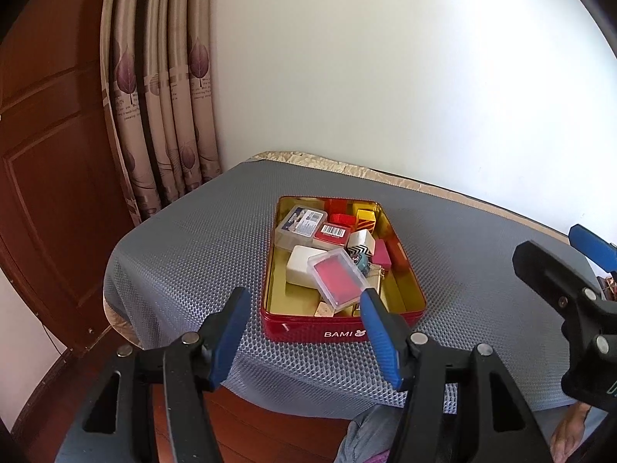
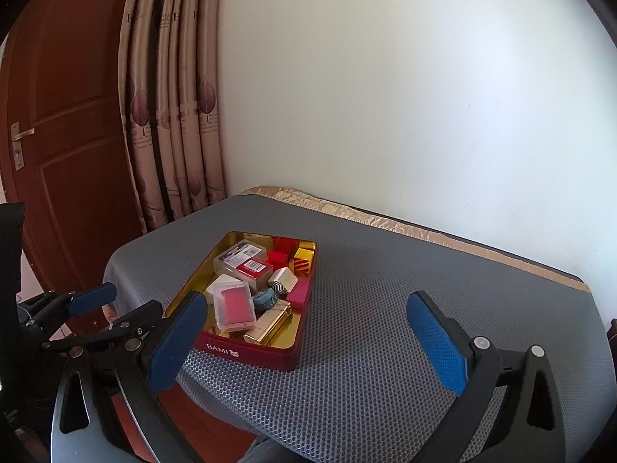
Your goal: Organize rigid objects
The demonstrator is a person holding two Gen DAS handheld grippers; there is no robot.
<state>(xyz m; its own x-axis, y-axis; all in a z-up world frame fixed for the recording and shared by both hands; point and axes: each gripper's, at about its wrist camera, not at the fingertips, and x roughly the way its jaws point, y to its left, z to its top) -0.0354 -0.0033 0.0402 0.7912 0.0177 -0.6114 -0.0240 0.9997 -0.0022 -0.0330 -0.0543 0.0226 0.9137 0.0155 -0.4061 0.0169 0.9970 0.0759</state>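
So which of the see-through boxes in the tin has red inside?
The clear case lying tilted on top, toward the BAMI end of the red tin. The other clear box, at the far end, shows a printed blue-and-white label instead.

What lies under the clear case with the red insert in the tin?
The clear case rests tilted on a white box, with a wooden block by its near corner, inside the tin. What is directly beneath it is hidden.
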